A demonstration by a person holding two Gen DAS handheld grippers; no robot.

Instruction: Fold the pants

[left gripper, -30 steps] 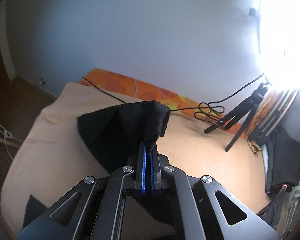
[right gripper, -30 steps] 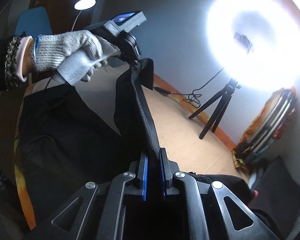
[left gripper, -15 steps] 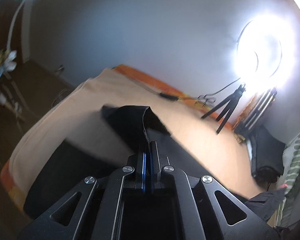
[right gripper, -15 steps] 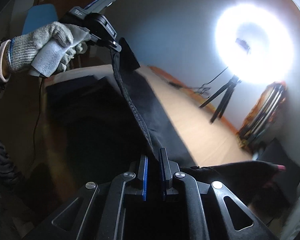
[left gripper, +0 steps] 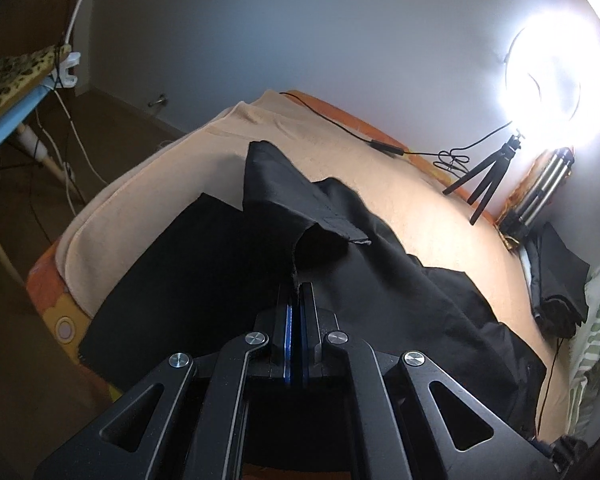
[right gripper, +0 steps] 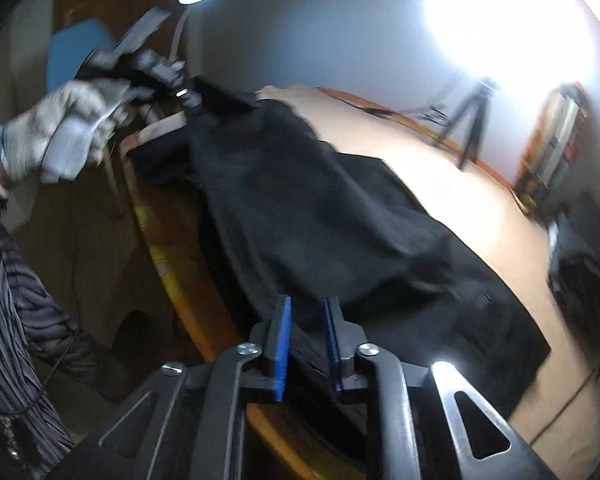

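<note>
Left wrist view first: the left claw [left gripper: 296, 292] is pinched tight on a thin edge of the black pants [left gripper: 228, 280], its blue-lined fingers pressed together with the cloth rising straight out from between them. From that pinch the fabric lifts into a peaked fold just beyond the claw, then falls away on both sides across the bed [left gripper: 420, 208], which wears a peach cover. One flat part of the pants lies toward the bed's near corner, and the rest trails off toward the ring light [left gripper: 556, 92] standing on its small tripod [left gripper: 484, 176] at the far side of the bed. From the right wrist view, which is blurred, the right claw [right gripper: 307, 308] stands with its fingers apart; the pants [right gripper: 320, 208] lie draped on the bed [right gripper: 440, 160] just beyond its tips, and whether the cloth touches them I cannot tell. Farther along the same garment, toward the bed's far corner, the gloved left hand [right gripper: 60, 128] holds the other claw, clamped on the pants' far end.
</note>
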